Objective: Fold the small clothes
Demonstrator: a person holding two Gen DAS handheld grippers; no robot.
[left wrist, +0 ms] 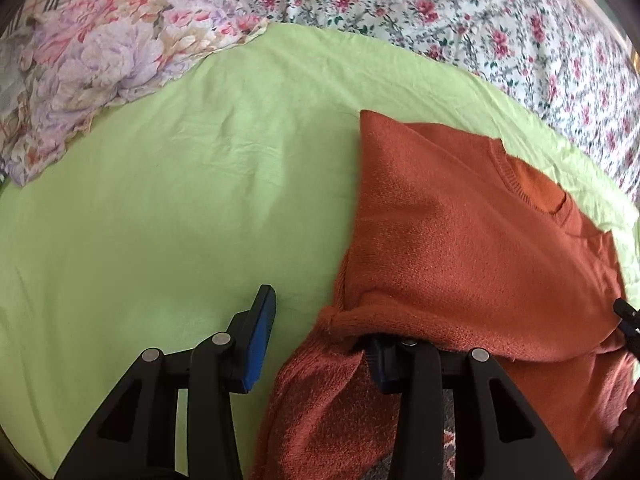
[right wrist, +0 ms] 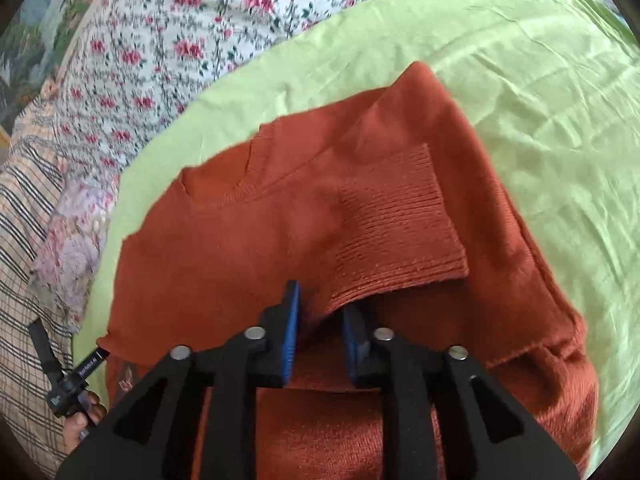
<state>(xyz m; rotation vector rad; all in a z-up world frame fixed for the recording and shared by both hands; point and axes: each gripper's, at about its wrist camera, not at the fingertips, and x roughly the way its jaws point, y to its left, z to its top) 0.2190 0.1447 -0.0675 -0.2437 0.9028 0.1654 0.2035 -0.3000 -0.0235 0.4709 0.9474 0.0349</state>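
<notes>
A bed spread with a light green sheet [left wrist: 180, 184] carries everything; a rose-print cover [left wrist: 460, 12] lies beyond the sheet's far edge and a lilac floral cloth [left wrist: 100, 64] sits on its far left corner. On the sheet rests the rust-orange knit sweater [right wrist: 248, 248], neckline away from the cameras, one sleeve folded across its chest with the ribbed cuff [right wrist: 400, 224] on top. The left tool [left wrist: 320, 344] stands wide open at the sweater's left edge, one finger on bare sheet, the other under a knit fold. The right tool [right wrist: 320, 320] is open over the sweater's lower middle, the cuff's edge draped on one finger.
</notes>
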